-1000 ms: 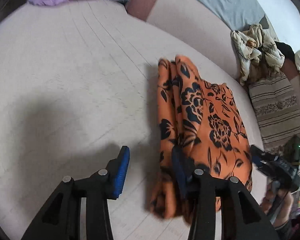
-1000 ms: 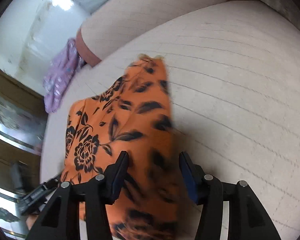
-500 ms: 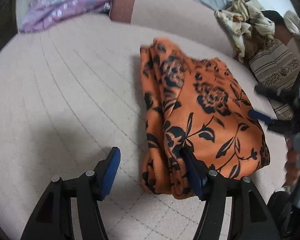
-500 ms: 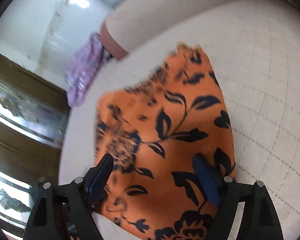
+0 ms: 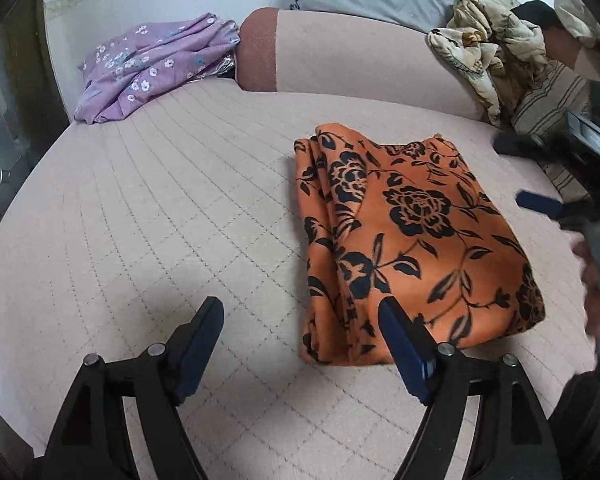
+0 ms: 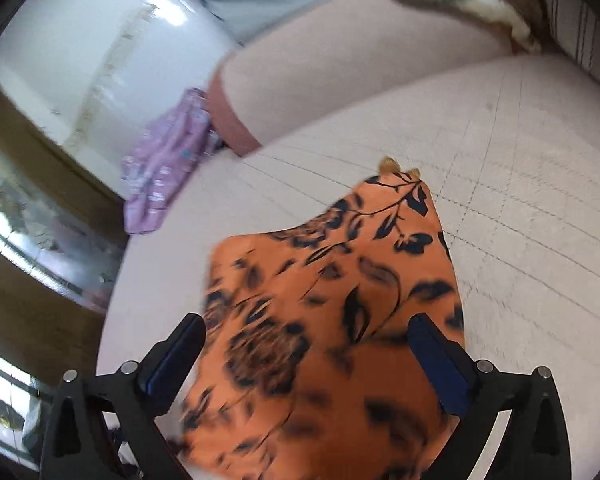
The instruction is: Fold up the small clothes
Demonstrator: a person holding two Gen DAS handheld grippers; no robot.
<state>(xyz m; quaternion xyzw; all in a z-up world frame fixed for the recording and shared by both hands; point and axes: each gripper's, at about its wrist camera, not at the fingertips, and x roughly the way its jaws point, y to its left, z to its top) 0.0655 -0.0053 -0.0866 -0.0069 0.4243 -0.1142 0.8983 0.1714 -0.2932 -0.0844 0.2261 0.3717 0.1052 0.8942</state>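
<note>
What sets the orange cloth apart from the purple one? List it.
The orange cloth has large black flowers; the purple cloth has small pale ones. The orange one lies folded flat in the middle of the bed; the purple one sits bunched in a heap at the far corner. The orange one is right before both claws, the purple far off. Both are floral fabric.

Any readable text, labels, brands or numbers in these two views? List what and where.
None readable in either view.
orange floral garment: printed flowers only, no tag showing.
purple floral cloth: pattern only.
left tool and right tool: no markings visible.
</note>
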